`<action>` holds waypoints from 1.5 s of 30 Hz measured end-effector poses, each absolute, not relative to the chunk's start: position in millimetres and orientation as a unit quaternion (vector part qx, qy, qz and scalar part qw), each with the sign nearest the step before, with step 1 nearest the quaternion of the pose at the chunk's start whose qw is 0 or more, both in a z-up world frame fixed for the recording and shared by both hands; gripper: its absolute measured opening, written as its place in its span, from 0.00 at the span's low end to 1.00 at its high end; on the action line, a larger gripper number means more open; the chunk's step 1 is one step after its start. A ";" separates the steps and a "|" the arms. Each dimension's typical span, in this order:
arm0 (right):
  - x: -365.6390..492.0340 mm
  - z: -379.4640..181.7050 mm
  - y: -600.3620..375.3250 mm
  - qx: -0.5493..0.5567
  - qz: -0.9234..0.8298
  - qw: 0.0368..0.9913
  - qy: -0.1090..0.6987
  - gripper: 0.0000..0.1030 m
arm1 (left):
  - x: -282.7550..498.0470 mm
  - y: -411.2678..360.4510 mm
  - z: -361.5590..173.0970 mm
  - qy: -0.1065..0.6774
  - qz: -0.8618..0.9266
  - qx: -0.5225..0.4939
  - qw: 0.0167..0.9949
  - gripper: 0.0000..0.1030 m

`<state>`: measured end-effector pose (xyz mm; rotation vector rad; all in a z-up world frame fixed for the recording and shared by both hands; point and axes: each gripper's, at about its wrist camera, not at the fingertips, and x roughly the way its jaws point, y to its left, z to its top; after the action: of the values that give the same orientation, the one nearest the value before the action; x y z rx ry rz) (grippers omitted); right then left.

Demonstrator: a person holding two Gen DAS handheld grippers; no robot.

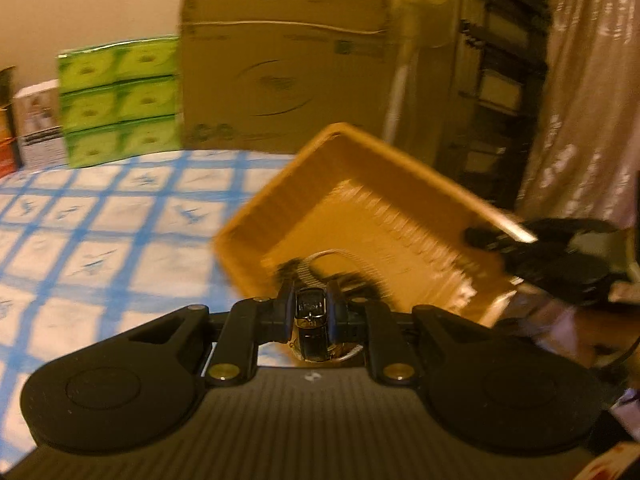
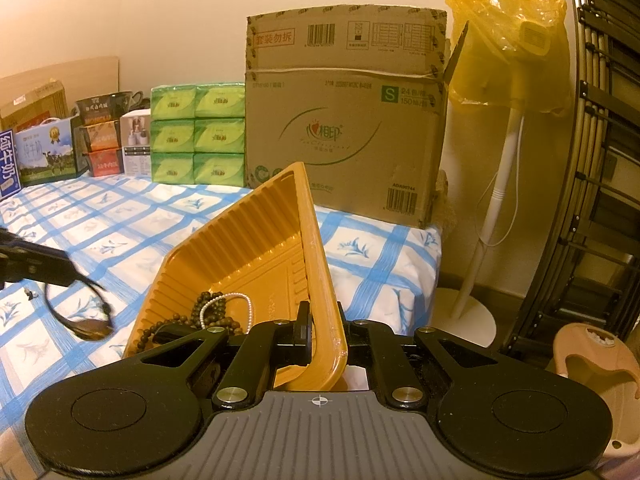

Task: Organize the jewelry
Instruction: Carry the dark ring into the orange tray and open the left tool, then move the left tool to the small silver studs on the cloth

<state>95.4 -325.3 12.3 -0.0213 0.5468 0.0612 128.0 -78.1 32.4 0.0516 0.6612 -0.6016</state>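
Clamping the tray's (image 2: 248, 240) near rim, the right gripper (image 2: 323, 330) held it tilted above the checked cloth (image 2: 120, 220), with the bead strands (image 2: 212, 308) and pearl strand (image 2: 228, 306) pooled at its low end. The left gripper (image 1: 311, 307) was closed on a wristwatch (image 1: 310, 320), just beside the tray's edge. Risk: a steeper tilt could spill the strands; an early release could drop the wristwatch outside the tray.

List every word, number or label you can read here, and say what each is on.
"套装勿拆": red stamp on the cardboard box.
"S": green square, same box.
"心相印": box's logo.
"ADA90744": above its lower barcode.
"纯牛奶": blue milk carton.
Green tissue packs, other small boxes: too small to read.
Left wrist view: blurred, nothing readable.
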 end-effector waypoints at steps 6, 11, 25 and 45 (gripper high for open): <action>95.1 13.3 -324.2 -0.008 0.030 0.962 0.270 0.08 | 126.2 -122.8 33.0 0.315 -0.347 0.019 0.883 0.13; 95.2 13.6 -323.9 -0.005 0.031 0.962 0.271 0.08 | 127.5 -147.0 24.9 0.319 -0.373 0.014 0.871 0.13; 98.1 12.8 -326.5 0.000 0.031 0.962 0.272 0.08 | 128.2 -112.2 20.3 0.321 -0.334 0.002 0.886 0.21; 98.7 10.9 -326.7 -0.005 0.030 0.962 0.271 0.08 | 122.9 82.9 -22.6 0.343 -0.038 -0.012 0.939 0.27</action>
<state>98.7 -326.7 10.9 -0.0094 0.5492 0.0607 122.9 82.9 -22.6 -0.0242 0.7003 -0.0770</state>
